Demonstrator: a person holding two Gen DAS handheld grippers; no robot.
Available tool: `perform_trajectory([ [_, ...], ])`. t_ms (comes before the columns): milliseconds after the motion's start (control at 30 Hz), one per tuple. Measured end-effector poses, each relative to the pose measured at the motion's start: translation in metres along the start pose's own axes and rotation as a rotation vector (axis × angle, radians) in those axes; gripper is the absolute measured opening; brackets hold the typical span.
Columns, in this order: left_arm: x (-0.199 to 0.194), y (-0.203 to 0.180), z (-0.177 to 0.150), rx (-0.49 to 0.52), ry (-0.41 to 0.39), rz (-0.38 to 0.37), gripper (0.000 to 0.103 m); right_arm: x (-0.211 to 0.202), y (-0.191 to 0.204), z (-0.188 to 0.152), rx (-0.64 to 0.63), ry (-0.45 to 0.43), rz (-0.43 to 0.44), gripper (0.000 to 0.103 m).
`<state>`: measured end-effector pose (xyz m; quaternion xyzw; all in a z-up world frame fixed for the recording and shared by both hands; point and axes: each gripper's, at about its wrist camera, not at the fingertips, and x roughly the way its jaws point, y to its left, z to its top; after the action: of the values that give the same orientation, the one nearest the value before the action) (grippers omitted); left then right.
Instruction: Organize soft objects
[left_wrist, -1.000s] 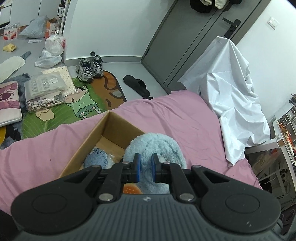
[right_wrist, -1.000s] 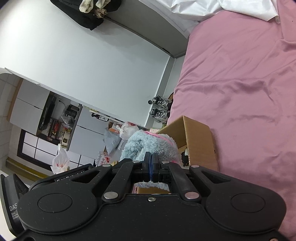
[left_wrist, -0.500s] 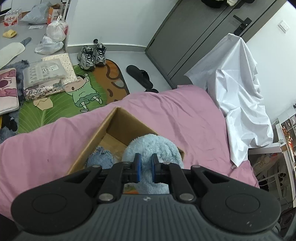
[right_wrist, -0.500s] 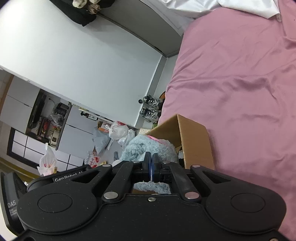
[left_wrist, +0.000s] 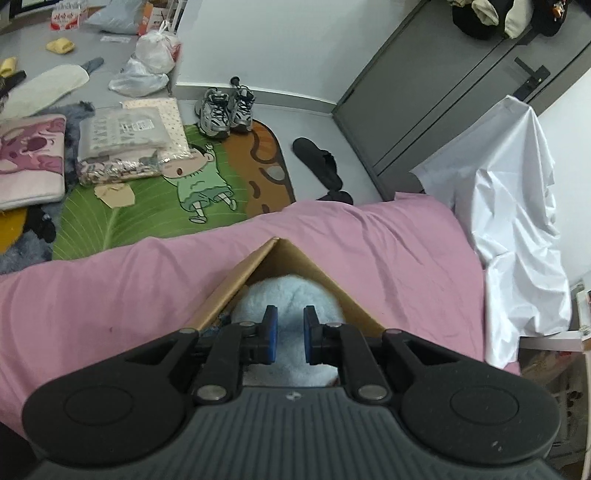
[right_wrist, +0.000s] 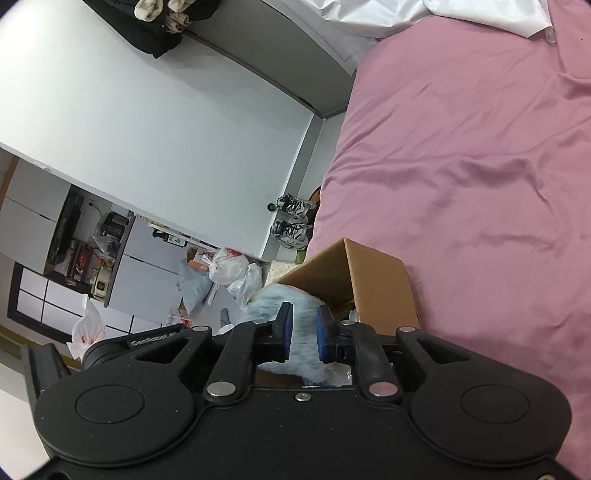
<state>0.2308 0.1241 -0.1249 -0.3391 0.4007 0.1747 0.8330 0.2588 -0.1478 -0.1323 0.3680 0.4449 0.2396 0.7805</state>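
Two grippers stand over one cardboard box (left_wrist: 284, 258), each with its jaws parted. The left gripper (left_wrist: 288, 339) points forward and down into the box, level, its blue pads (left_wrist: 271, 338) separated by a moderate gap. Directly between and beyond the pads lies a pale blue plush toy (left_wrist: 288, 299), seated inside the box; whether the pads touch its pile cannot be told, and they do not clamp it.

The right gripper (right_wrist: 303, 334) is rolled onto its side, so the room appears tilted in its view. Its jaws stand apart by a similar gap, with the plush toy (right_wrist: 301, 314) showing blurred between them, unclamped. The box (right_wrist: 373, 284) sits just ahead of and to the right of these jaws.

Beyond the box, a pink bedsheet (left_wrist: 369, 236) spreads on all sides. Farther ahead of the left jaws lie a cartoon floor mat (left_wrist: 155, 206), a pair of grey sneakers (left_wrist: 225, 110), and a white cloth (left_wrist: 517, 206) to the far right.
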Motion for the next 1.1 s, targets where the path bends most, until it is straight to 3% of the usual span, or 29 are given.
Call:
perform_trajectory([
  [133,0.000,-0.010,-0.001,0.055,0.022,0.023,0.017,-0.001,0.001,0.002,-0.005,-0.003,0.000,0.021],
  [433,-0.026,-0.028,-0.007,0.134,-0.026,0.093,0.056,-0.016,0.006,0.002,-0.034,-0.040,-0.017,0.037],
  [633,-0.048,-0.033,-0.015,0.173,-0.054,0.107,0.068,-0.024,0.008,0.001,-0.059,-0.049,-0.038,0.047],
  [867,-0.073,-0.042,-0.029,0.253,-0.068,0.124,0.076,-0.044,0.013,0.000,-0.116,-0.086,-0.072,0.074],
  [967,-0.084,-0.046,-0.034,0.317,-0.052,0.101,0.089,-0.057,0.012,-0.004,-0.150,-0.096,-0.095,0.079],
  [1100,-0.098,-0.048,-0.043,0.397,0.002,0.030,0.092,-0.076,0.009,-0.010,-0.214,-0.096,-0.107,0.083],
])
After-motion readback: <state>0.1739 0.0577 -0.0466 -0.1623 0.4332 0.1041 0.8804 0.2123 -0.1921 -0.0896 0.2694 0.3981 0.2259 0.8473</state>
